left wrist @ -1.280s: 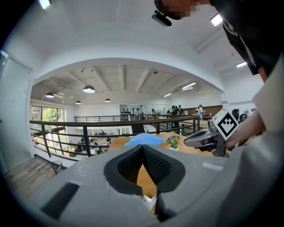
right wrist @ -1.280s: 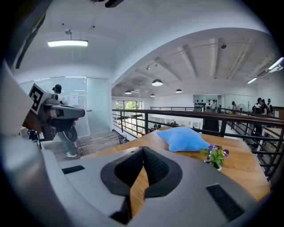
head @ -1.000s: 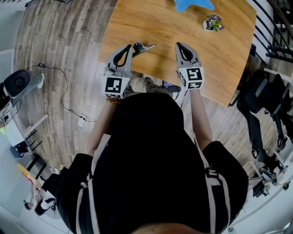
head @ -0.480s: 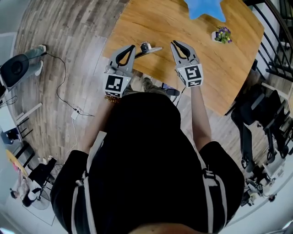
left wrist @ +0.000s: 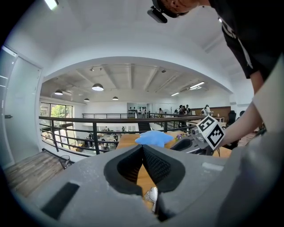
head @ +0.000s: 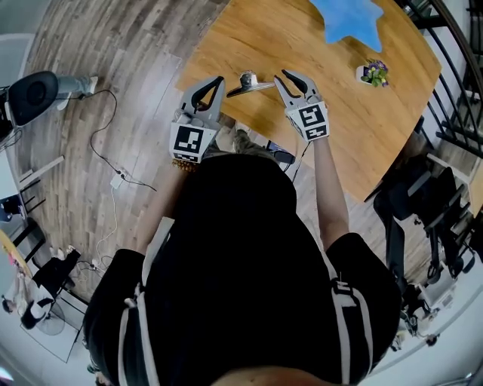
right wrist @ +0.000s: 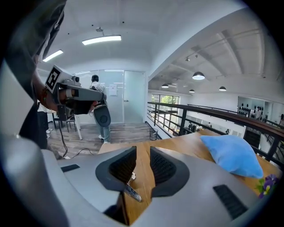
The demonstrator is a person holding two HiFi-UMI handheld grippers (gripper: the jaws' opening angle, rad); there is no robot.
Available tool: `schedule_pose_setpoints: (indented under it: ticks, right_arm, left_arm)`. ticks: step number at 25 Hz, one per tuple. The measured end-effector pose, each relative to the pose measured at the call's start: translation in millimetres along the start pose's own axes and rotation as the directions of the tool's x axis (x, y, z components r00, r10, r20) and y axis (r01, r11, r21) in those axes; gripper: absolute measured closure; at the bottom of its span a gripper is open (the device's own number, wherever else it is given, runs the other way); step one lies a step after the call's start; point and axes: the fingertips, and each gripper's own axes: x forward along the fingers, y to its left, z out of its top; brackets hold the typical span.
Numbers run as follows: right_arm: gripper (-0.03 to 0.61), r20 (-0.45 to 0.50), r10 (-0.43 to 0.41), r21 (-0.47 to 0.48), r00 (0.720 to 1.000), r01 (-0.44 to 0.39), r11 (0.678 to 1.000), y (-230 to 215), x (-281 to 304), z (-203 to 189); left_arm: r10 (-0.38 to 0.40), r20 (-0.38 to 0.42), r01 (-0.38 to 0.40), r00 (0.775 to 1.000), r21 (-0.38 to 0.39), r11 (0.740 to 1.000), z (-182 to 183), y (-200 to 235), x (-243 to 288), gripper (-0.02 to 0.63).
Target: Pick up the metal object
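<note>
The metal object (head: 250, 83), a shiny part with a round head and a flat handle, lies near the front edge of the wooden table (head: 339, 121). It sits between my two grippers. My left gripper (head: 216, 80) is just left of it, tips touching, and the metal glints low behind the jaws (left wrist: 152, 195). My right gripper (head: 291, 75) is close on its right. Its jaws have just been opening and stand apart, with bare table showing in the gap. The metal object (right wrist: 132, 189) shows low in that gap, untouched by the pads.
A blue cushion (head: 351, 19) and a small potted plant (head: 373, 73) sit farther back on the table. A black railing (head: 453, 90) runs along the right. On the floor at left are a round black device (head: 34, 94) and a cable (head: 106, 151).
My right gripper has moved left, closer to the metal object, and its jaws have parted. The left gripper has shifted a little beside the object. The object itself still lies on the table.
</note>
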Motion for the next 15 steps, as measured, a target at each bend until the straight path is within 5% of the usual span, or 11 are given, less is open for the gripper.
schedule_pose_setpoints:
  ticks: [15]
  right_arm:
    - [0.393, -0.124, 0.141, -0.103, 0.982, -0.154, 0.983, 25, 43, -26]
  left_arm:
    - [0.050, -0.006, -0.050, 0.999, -0.013, 0.999, -6, 15, -15, 0.604]
